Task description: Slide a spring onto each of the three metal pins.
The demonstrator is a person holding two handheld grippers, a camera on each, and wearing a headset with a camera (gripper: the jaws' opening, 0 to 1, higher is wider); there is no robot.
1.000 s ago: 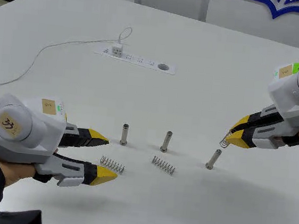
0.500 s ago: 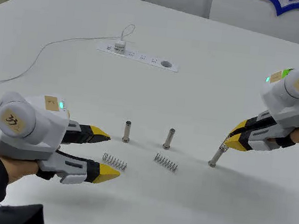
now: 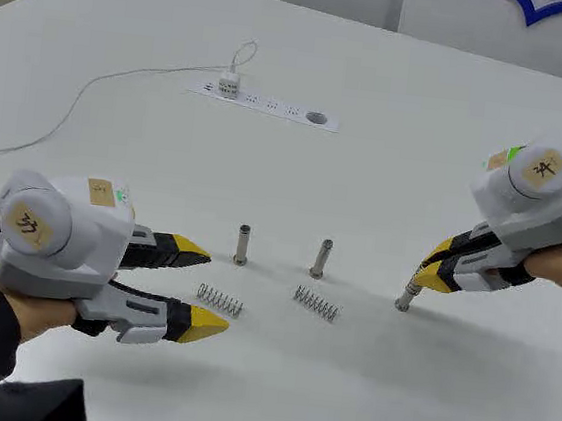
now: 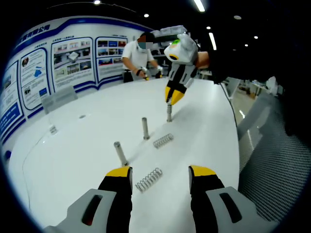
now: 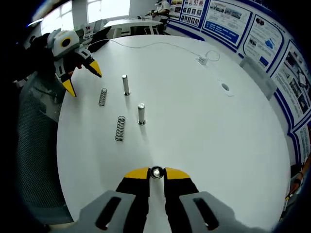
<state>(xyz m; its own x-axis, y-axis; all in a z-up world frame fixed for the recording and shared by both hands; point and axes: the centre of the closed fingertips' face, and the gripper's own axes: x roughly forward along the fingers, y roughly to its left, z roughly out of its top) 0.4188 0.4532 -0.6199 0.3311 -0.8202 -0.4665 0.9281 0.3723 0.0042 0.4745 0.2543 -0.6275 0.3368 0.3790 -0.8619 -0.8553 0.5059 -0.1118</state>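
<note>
1. Right gripper view: my right claw point(image 5: 156, 172) rises from 6 o'clock, its yellow tips pinched on the held spring point(image 5: 156, 169), which shows end-on as a small ring between them. Whether it is over the pin's top I cannot tell.
2. Head view puts that claw at 3 o'clock, tips right at the top of the right pin point(image 3: 406, 299) on the white table point(image 3: 390, 131).
3. My left claw point(image 3: 208, 288) is at 8 o'clock there, jaws wide apart and gripping nothing. The left loose spring point(image 3: 219, 301) lies on the table between its tips and just ahead of them.
4. The left pin point(image 3: 242, 245) and middle pin point(image 3: 321, 258) stand upright and bare. The left loose spring lies at 7 o'clock of the left pin and the middle loose spring point(image 3: 315, 303) at 6 o'clock of the middle pin, neither touching a pin.
5. A power strip point(image 3: 262, 105) lies at 11 o'clock, well apart from the pins.
</note>
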